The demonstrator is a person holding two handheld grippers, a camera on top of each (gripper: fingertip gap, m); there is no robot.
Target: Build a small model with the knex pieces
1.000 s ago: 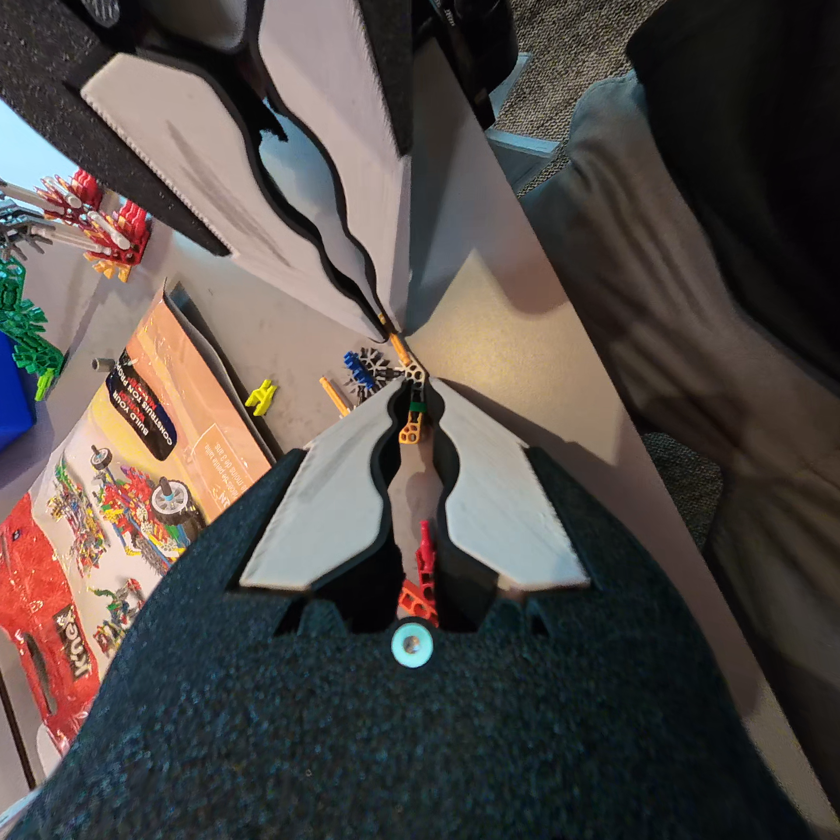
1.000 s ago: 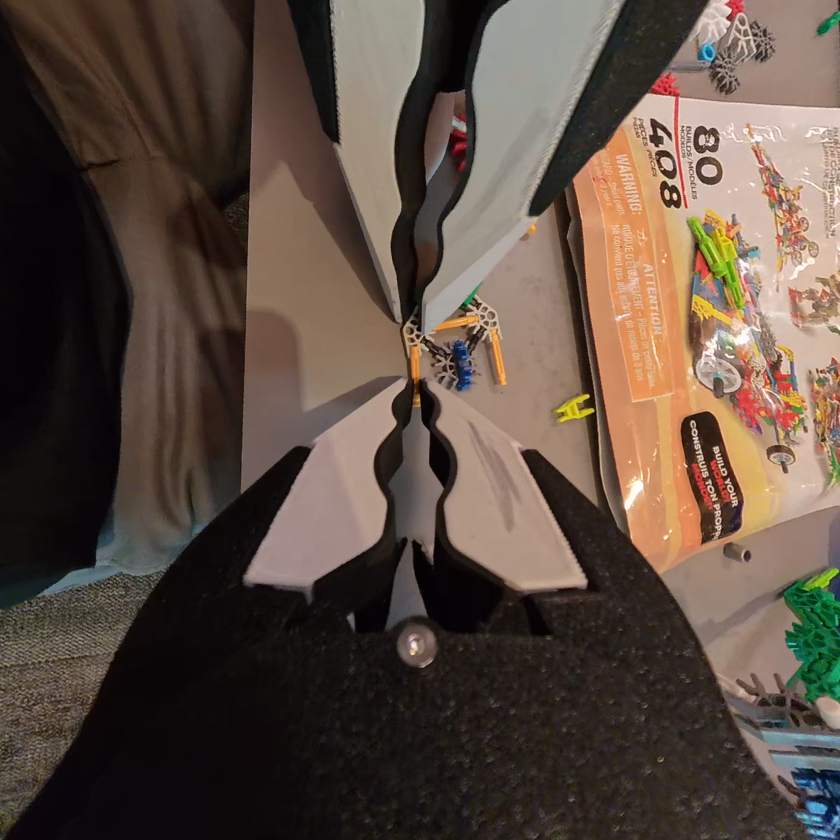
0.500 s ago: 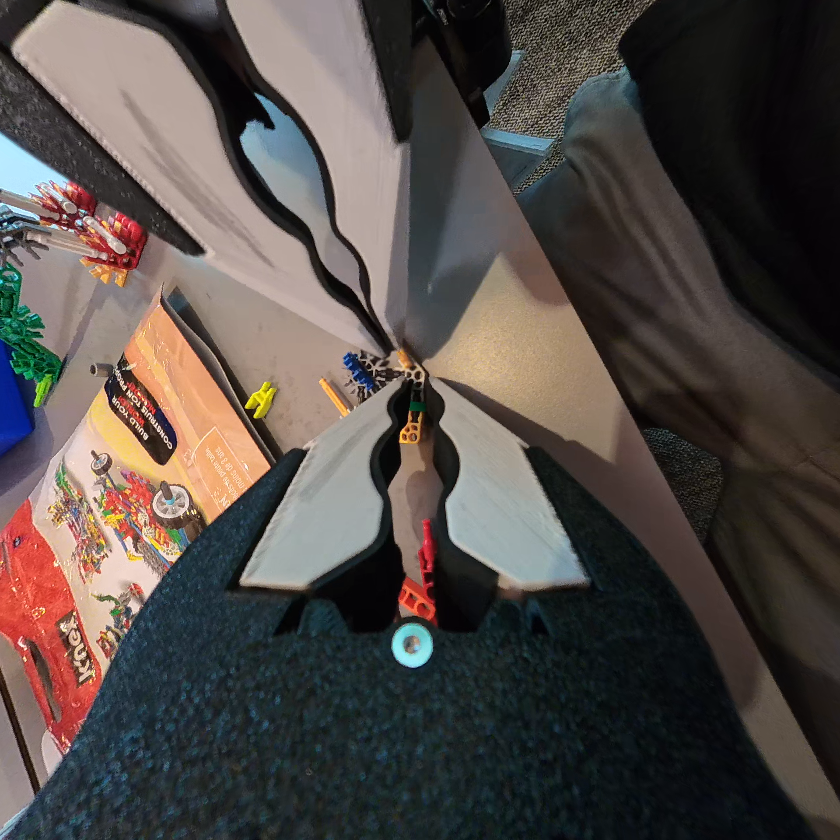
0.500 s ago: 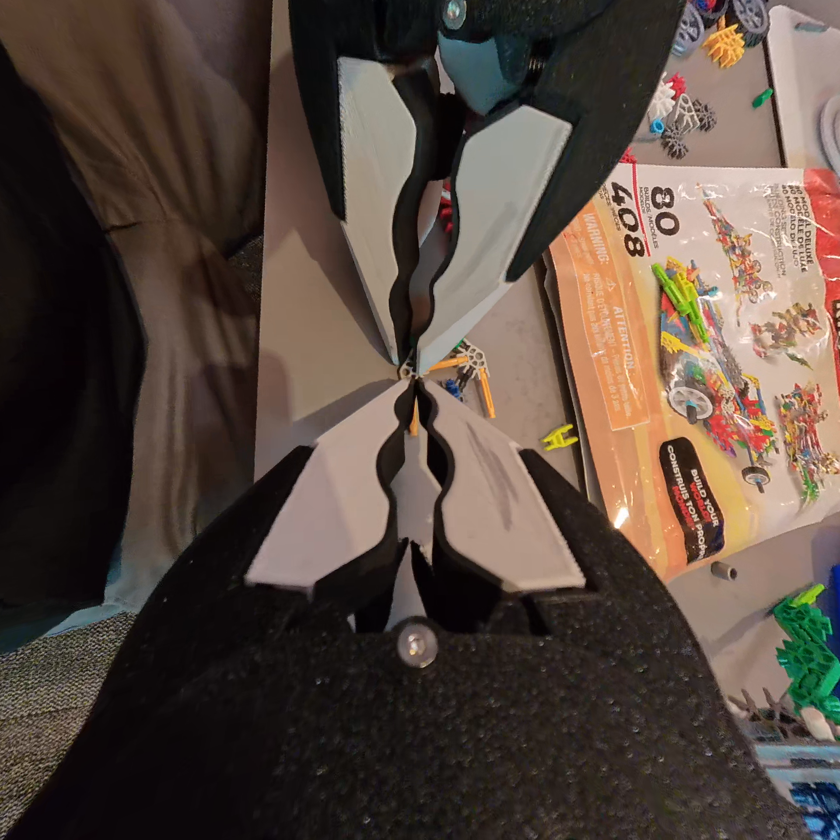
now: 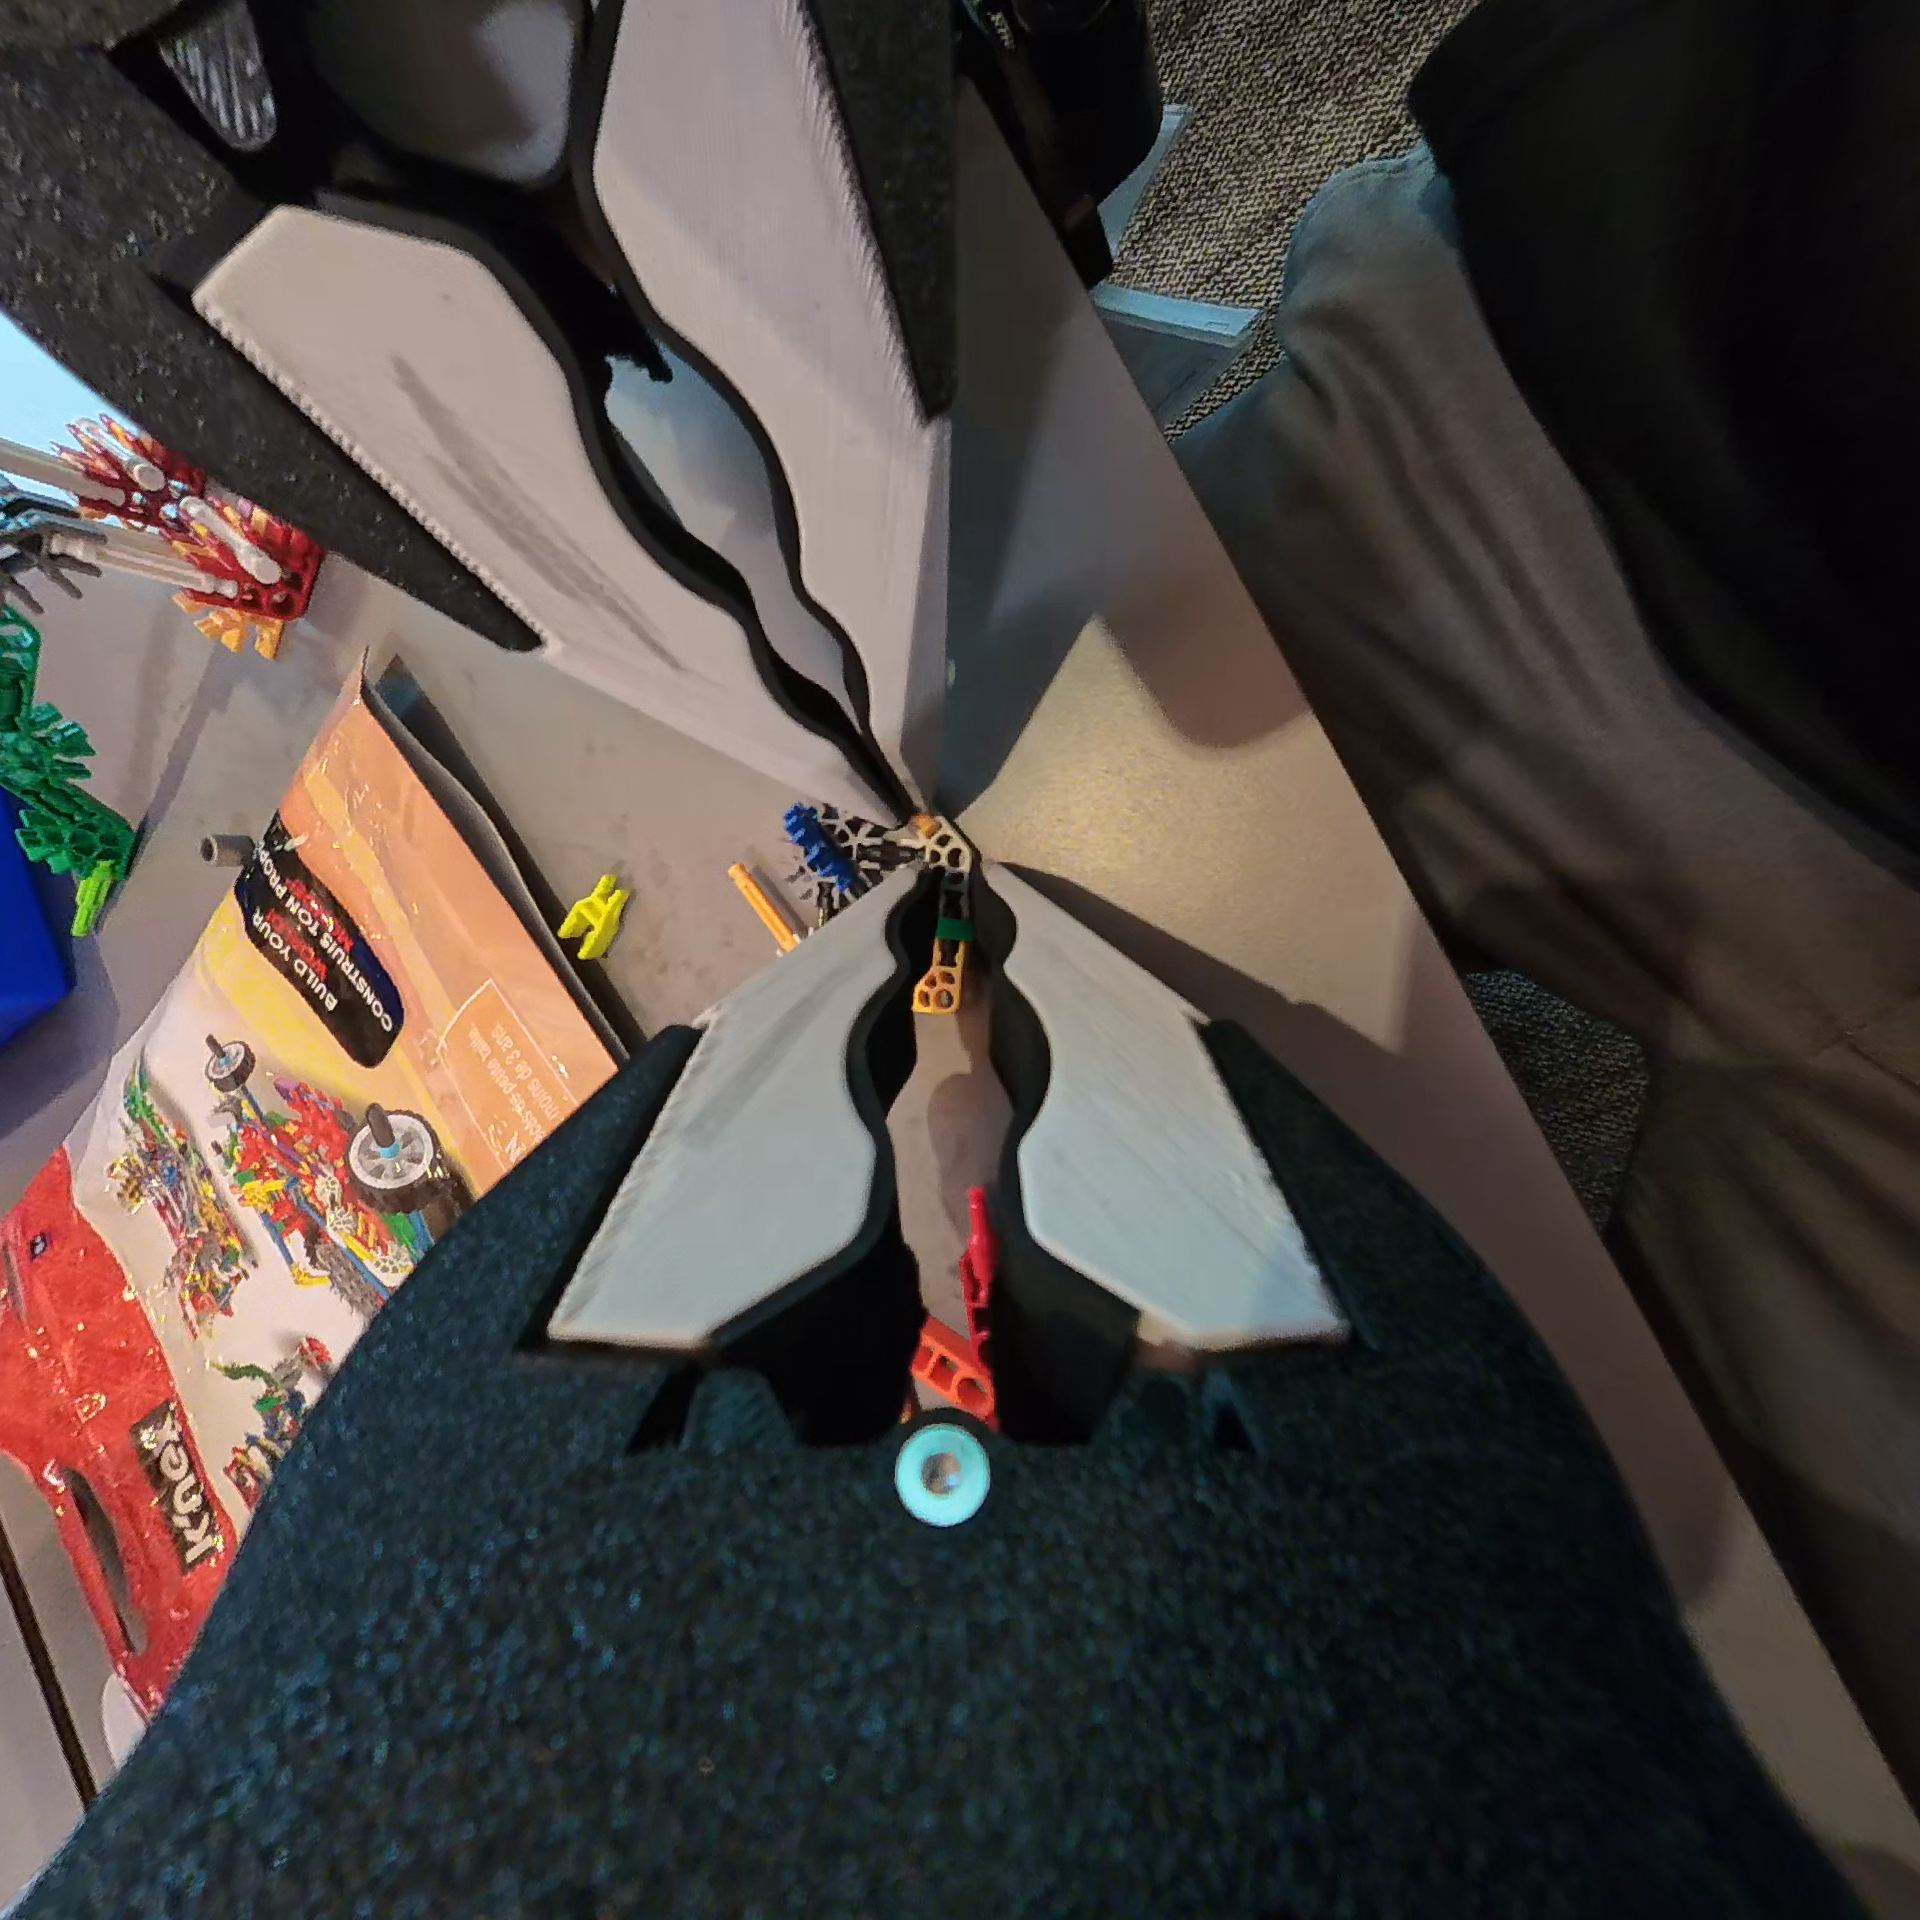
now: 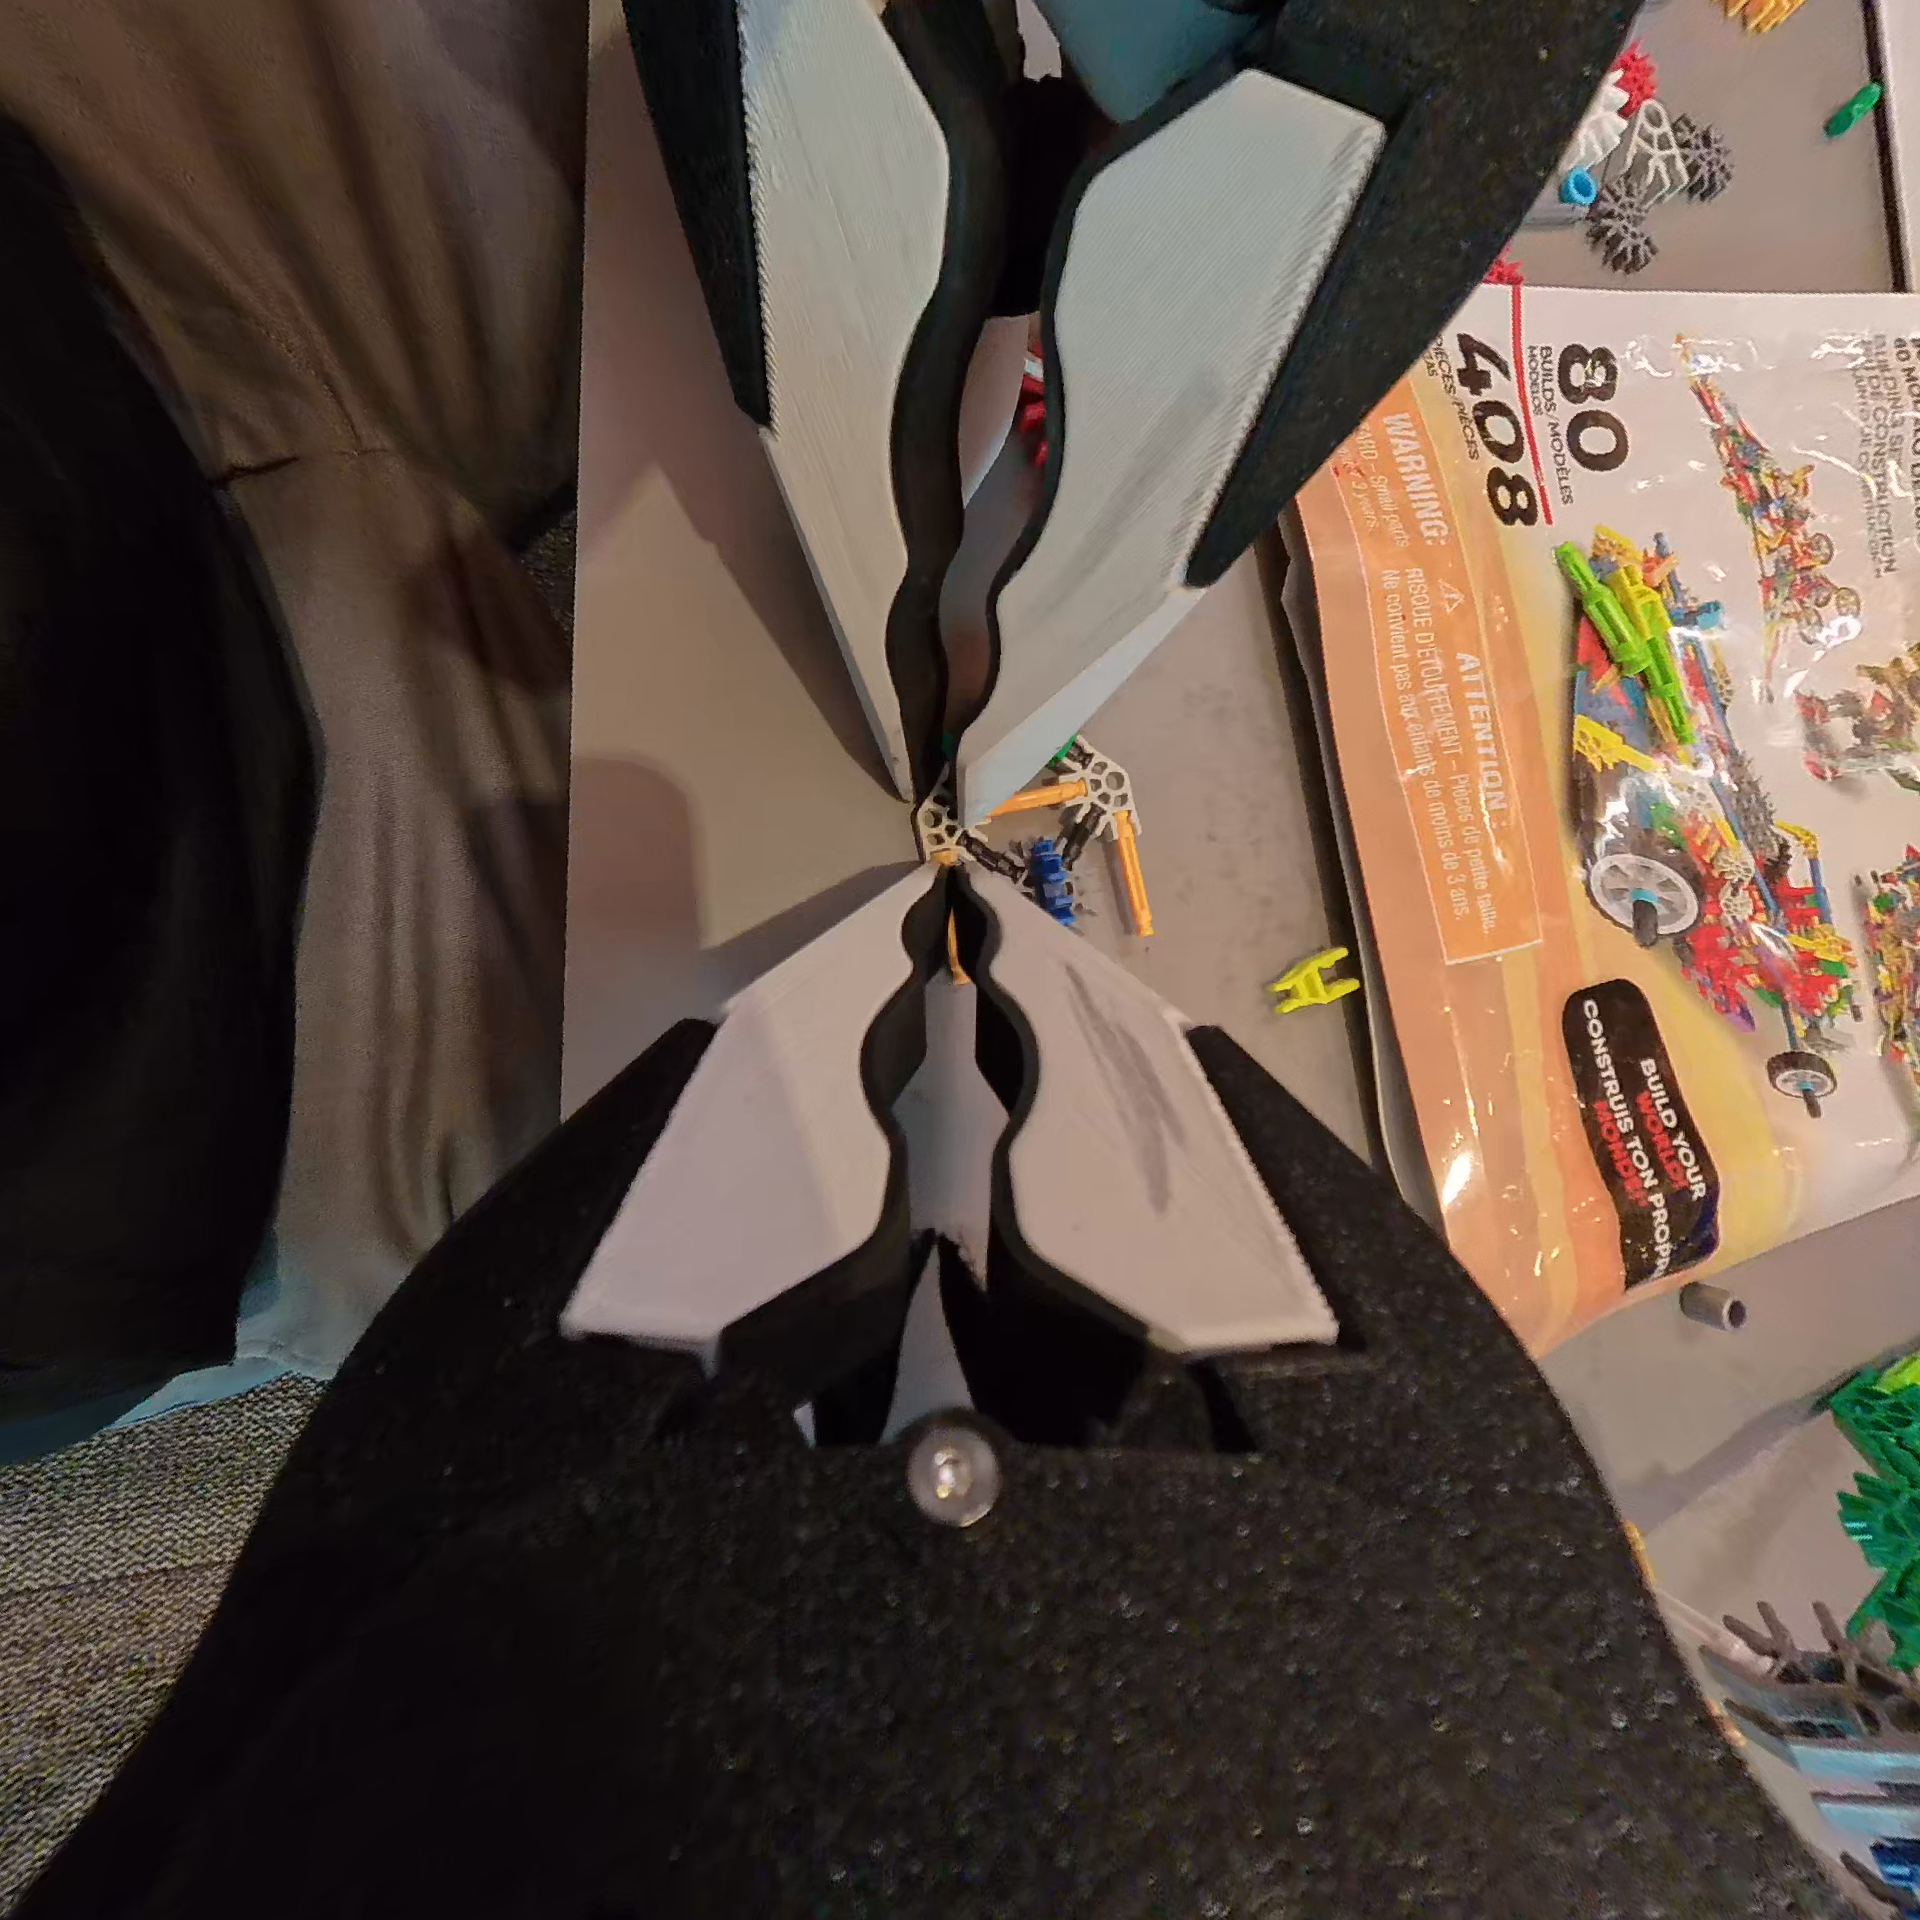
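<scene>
Small rod-and-connector toy assembly [image 6: 1023, 831] pinched between both tools' tips above grey table [image 6: 707, 644].

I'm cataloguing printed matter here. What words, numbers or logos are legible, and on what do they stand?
I won't copy wording; here is where it stands.
Toy-parts bag: large dark numerals by one edge.
Its orange panel: lines of small white print.
Its black patch: white and red lettering.
Its red end: a white logo.
Elsewhere: none visible.
</scene>
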